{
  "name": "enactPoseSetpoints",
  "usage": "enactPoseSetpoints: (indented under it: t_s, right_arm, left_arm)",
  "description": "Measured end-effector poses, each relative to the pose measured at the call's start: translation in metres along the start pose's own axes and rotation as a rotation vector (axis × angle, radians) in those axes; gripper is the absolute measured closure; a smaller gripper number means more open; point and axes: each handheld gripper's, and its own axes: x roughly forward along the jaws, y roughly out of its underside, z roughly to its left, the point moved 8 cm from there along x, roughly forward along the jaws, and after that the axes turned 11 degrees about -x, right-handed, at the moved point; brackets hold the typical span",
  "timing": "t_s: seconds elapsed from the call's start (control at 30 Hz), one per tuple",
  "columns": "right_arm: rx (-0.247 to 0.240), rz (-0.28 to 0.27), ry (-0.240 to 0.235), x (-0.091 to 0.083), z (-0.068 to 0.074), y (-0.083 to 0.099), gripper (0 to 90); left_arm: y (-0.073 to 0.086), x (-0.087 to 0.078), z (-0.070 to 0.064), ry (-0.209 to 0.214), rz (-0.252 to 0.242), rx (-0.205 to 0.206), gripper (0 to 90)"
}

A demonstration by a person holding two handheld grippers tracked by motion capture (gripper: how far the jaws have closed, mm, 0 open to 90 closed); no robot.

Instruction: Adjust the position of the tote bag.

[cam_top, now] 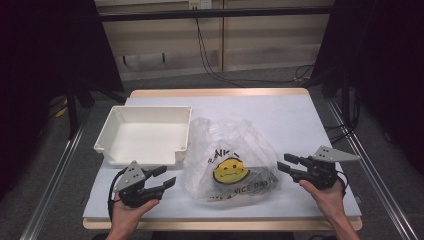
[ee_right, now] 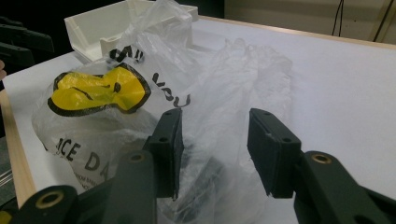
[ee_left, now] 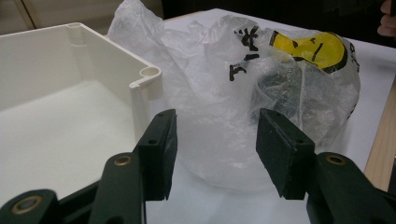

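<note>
Right now both grippers, left [cam_top: 169,176] and right [cam_top: 283,162], gape empty beside the bag [cam_top: 230,160], mid-table, right of the bin [cam_top: 145,135]. Risk: I pinch thin film only, it tears or slips.

We hold our left gripper [cam_top: 169,177] and right gripper [cam_top: 284,162] low, jaws parted, pointing inward.

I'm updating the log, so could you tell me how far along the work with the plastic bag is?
Nothing looks done yet: the white bin is empty and the smiley-face plastic bag sits closed on the table, a dark item inside. In hand: the left gripper and right gripper flank the bag, both open, holding nothing. Probably left: gripping the bag and getting its contents out.
</note>
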Motion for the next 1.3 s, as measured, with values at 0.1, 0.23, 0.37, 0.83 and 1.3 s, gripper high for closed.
enactPoseSetpoints:
  t_s: [0.1,0.23,0.37,0.83,1.3]
  right_arm:
    - [-0.013,0.008,-0.013,0.004,-0.002,-0.008,59.2]
    - [-0.020,0.019,-0.038,0.012,-0.003,-0.015,61.0]
    - [-0.043,0.057,-0.078,0.033,-0.005,-0.021,62.3]
    - [-0.069,0.108,-0.124,0.069,-0.011,-0.039,66.8]
    - [-0.084,0.161,-0.155,0.104,-0.027,-0.051,67.2]
  left_arm:
    - [-0.002,0.004,0.001,0.007,0.017,-0.004,52.8]
    - [-0.008,0.013,0.001,0.039,0.039,-0.020,55.3]
    - [-0.019,0.023,0.002,0.059,0.047,-0.038,59.0]
    - [-0.049,0.057,0.007,0.077,0.072,-0.034,63.3]
    - [-0.074,0.079,0.035,0.076,0.083,-0.070,64.5]
